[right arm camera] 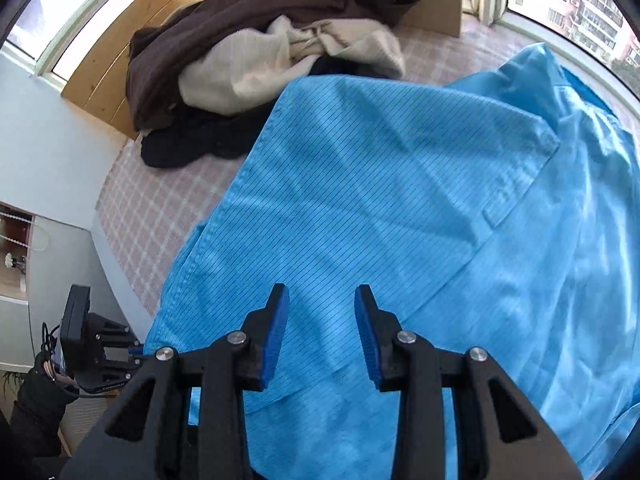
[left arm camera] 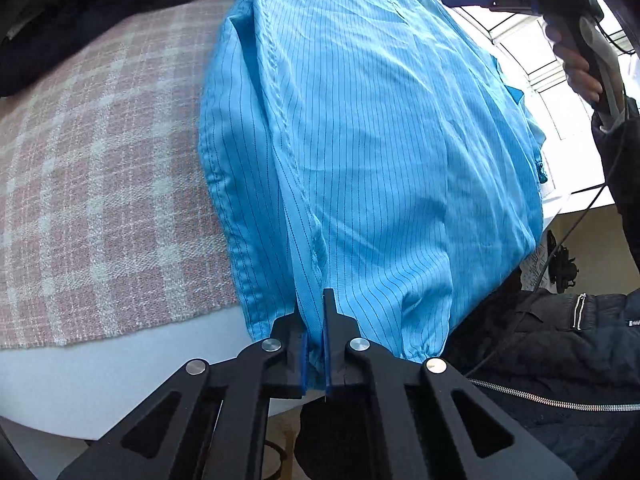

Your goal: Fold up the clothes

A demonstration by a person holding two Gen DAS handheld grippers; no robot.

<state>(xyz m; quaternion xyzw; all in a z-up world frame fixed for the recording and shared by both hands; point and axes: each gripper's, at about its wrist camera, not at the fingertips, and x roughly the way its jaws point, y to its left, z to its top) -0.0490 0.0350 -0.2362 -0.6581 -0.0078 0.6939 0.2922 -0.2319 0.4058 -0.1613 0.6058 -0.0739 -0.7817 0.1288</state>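
Pink-and-white checked cloth (left arm camera: 100,184) covers the surface, which has a white rounded edge (left arm camera: 132,364) at the near side; whether it is a bed or a table, I cannot tell. Windows (right arm camera: 580,4) stand at 1 o'clock in the right wrist view, and a wooden panel (right arm camera: 132,28) at 11 o'clock. On the cloth lies a light blue pinstriped garment (left arm camera: 380,140), spread wide, with a patch pocket (right arm camera: 516,176) visible in the right wrist view. Behind it, at 12 o'clock in that view, is a heap of clothes: a brown garment (right arm camera: 248,12), a cream knit (right arm camera: 256,68) and a dark garment (right arm camera: 192,144) under them.

The left hand-held gripper (left arm camera: 314,344) is closed on the near edge of the blue garment, at the white rim. The right hand-held gripper (right arm camera: 322,336) hangs above the blue cloth with its jaws apart, holding nothing. A dark quilted jacket (left arm camera: 560,360) with zippers shows at 4 o'clock in the left wrist view.
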